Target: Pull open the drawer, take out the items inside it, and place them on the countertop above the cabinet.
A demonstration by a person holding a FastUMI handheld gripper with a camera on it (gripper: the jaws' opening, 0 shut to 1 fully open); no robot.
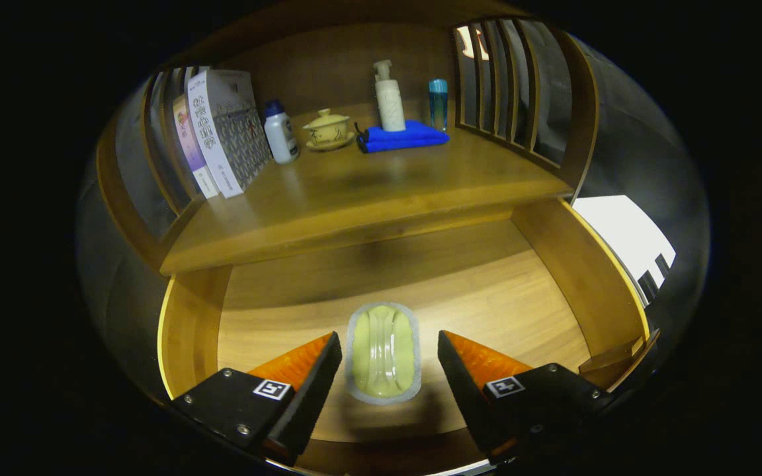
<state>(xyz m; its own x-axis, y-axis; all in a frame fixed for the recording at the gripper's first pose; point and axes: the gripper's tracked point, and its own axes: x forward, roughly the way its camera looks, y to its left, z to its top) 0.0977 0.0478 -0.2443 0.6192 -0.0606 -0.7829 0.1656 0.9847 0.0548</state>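
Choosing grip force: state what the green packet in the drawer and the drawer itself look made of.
Green packet: seemingly soft plastic, glossy, with a pale sealed rim, lying between the open tongs. Drawer: wood or wood veneer, judging by grain lines and a satin sheen.

Black screwed gripper (389, 357), orange-sided fingers (301, 362), seemingly square fiducial markers (271, 389)

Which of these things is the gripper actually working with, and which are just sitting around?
Part of the job:
open drawer
green packet between the open gripper fingers
countertop

Just lying about:
books
white bottle
lidded teacup
pump bottle
blue cloth
blue tumbler
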